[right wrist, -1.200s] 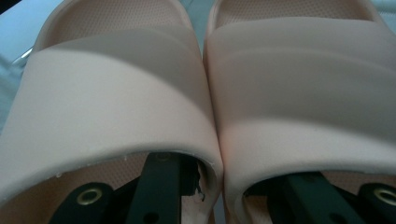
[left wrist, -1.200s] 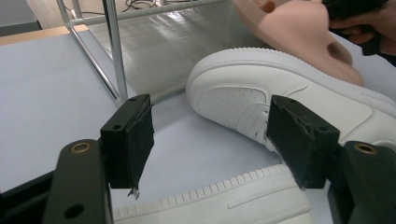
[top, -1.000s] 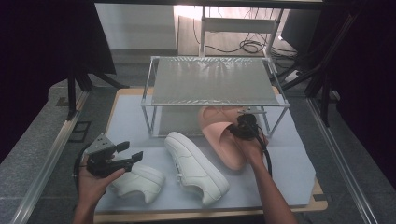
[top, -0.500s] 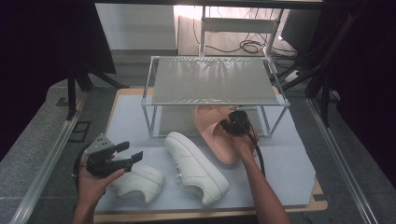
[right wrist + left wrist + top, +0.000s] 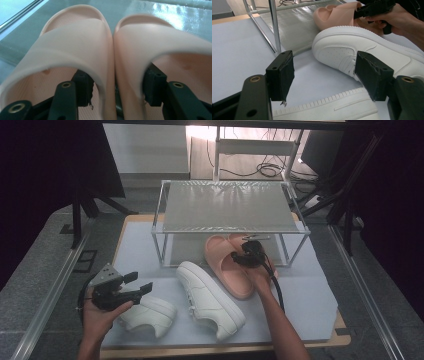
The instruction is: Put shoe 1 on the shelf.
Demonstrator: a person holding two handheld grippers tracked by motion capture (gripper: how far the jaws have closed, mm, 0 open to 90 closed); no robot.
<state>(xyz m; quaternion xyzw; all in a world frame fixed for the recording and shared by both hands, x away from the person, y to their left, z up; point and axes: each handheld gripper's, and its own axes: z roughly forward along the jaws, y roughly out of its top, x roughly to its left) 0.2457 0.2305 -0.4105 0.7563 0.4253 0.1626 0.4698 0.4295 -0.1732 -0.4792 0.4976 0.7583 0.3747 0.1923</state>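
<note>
Two pink slides (image 5: 75, 42) (image 5: 160, 37) lie side by side, toes under the wire rack (image 5: 227, 205). My right gripper (image 5: 117, 90) has one jaw inside each slide, with their adjoining straps between the jaws. The jaws have just been opening and now stand off the straps. In the high view this gripper (image 5: 245, 251) sits on the slides (image 5: 227, 265). My left gripper (image 5: 142, 282) hovers open over the left white sneaker (image 5: 150, 312), nothing between its pads (image 5: 282, 75). The second white sneaker (image 5: 210, 297) lies in the middle, toe toward the rack.
The rack's metal legs (image 5: 274, 25) and its silvery lower sheet (image 5: 294, 27) stand just beyond the sneakers. The pale mat (image 5: 310, 290) has free room at the right. Dark stands and cables lie behind the table.
My right gripper has shifted a little to the left with the pink slides. My left gripper has kept still over the sneaker.
</note>
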